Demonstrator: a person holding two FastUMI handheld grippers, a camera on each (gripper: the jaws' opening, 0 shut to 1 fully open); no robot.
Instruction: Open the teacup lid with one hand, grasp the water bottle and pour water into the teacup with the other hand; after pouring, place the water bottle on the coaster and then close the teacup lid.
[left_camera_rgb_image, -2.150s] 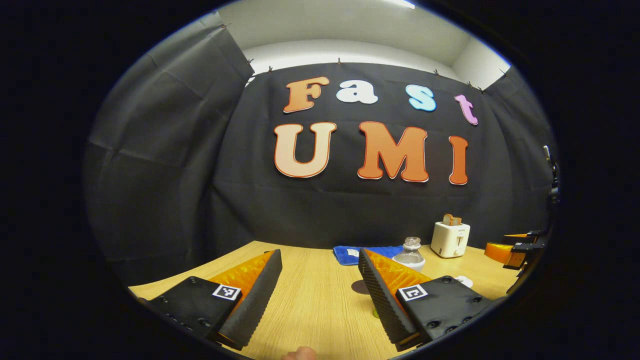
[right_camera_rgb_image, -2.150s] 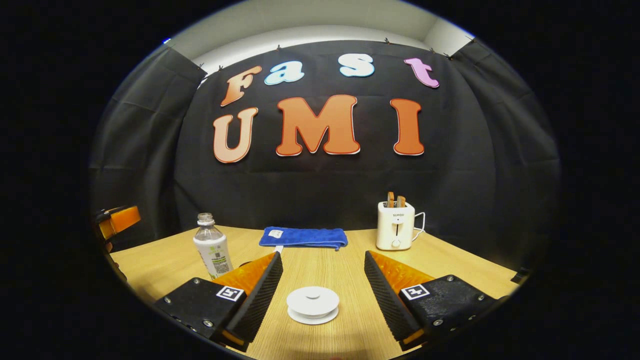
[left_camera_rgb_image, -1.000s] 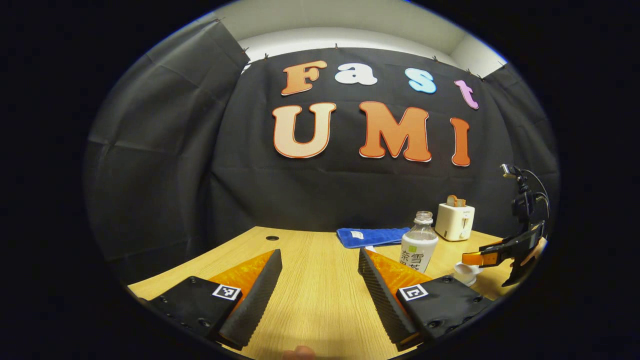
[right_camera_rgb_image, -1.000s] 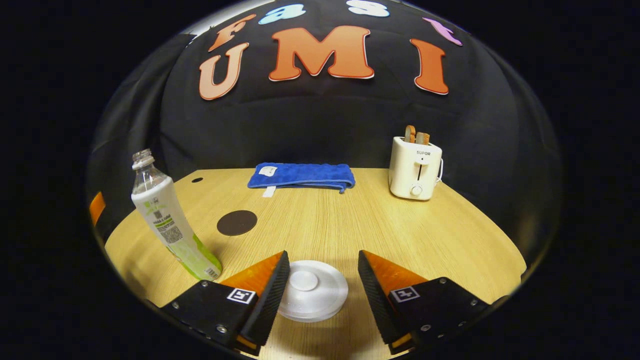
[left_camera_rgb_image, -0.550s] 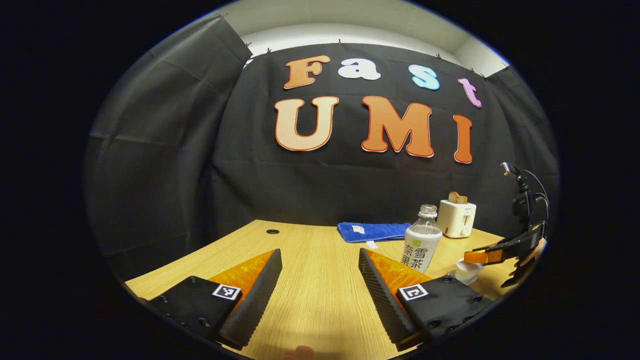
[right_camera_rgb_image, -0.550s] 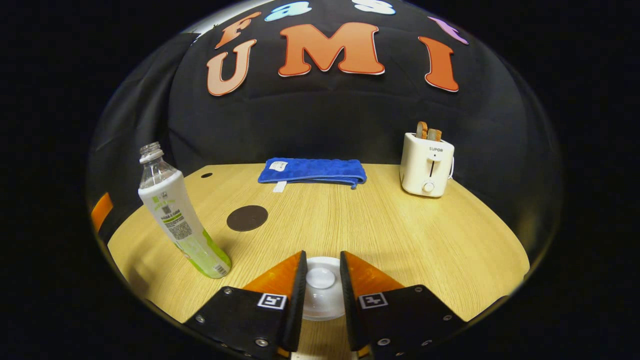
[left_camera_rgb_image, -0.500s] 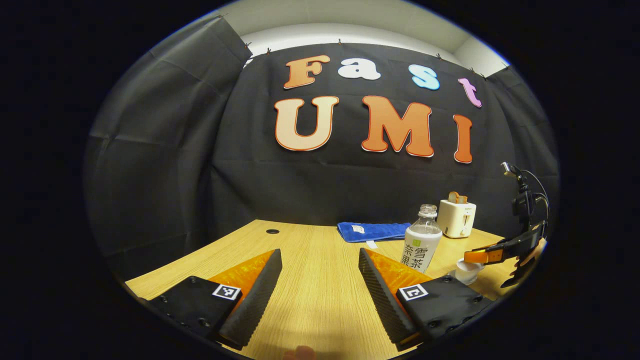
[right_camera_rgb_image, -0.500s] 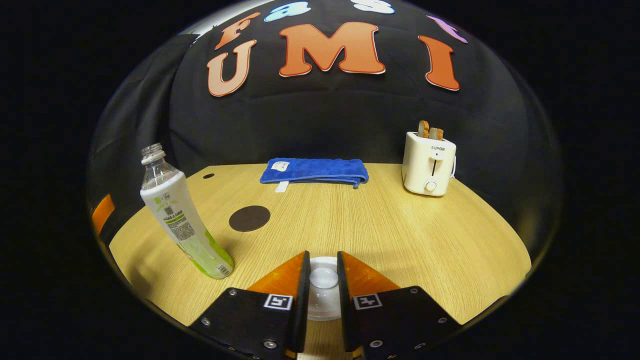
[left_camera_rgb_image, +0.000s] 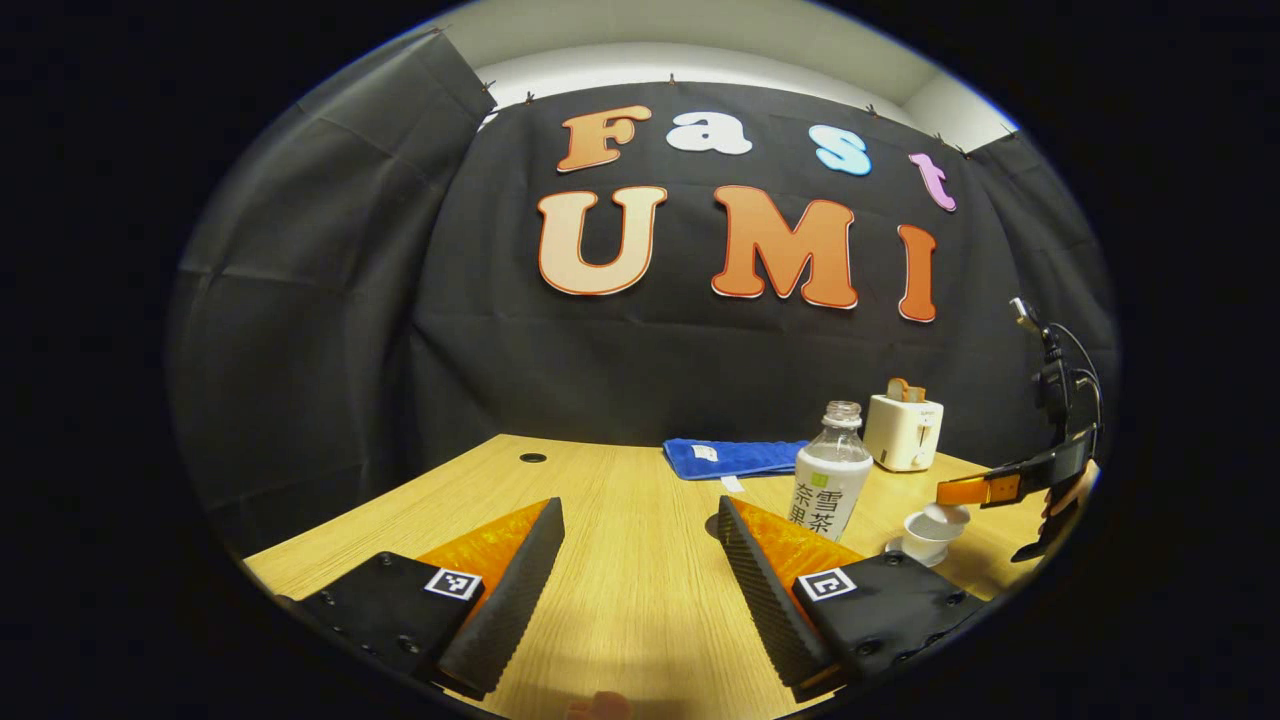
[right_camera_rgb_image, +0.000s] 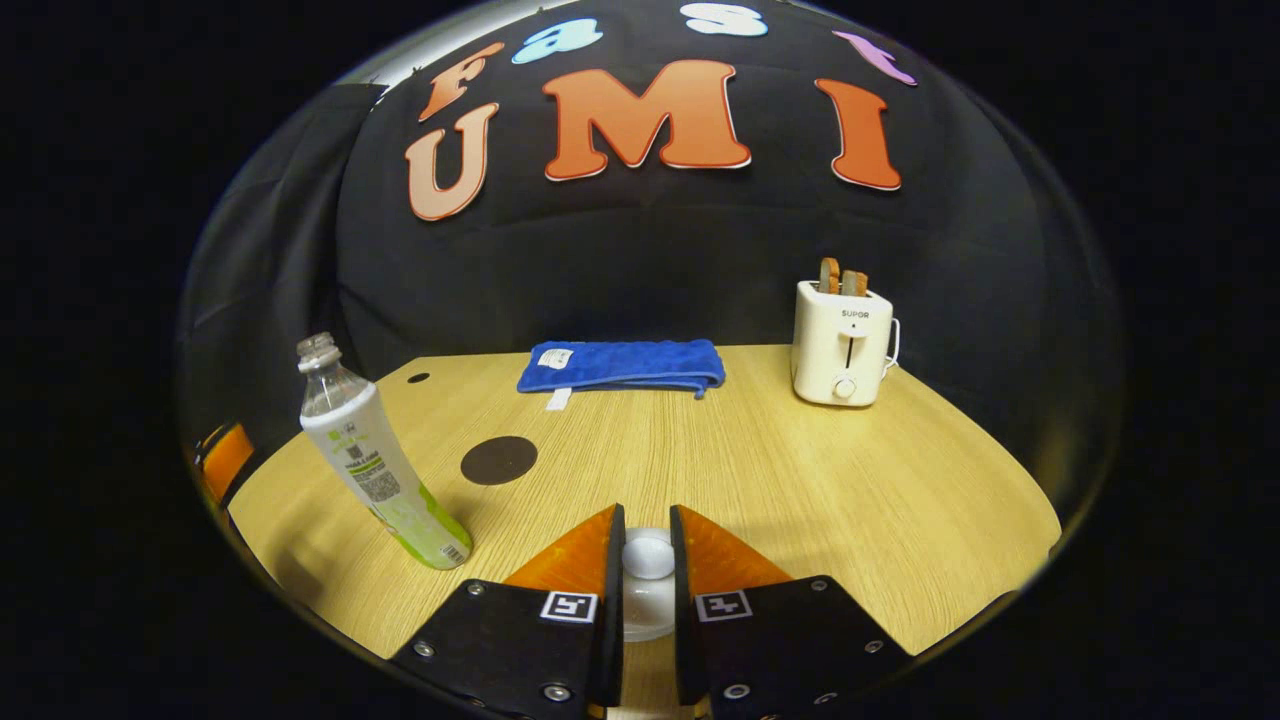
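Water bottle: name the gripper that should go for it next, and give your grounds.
Left. The left gripper is open and free, with the water bottle standing just ahead to its right. The right gripper is shut on the teacup lid knob, so it is occupied.

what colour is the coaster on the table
Dark brown, a plain round disc lying flat on the wooden table; the right gripper view shows it best.

Black screw-studded gripper (right_camera_rgb_image: 647, 590) bases bear square markers.
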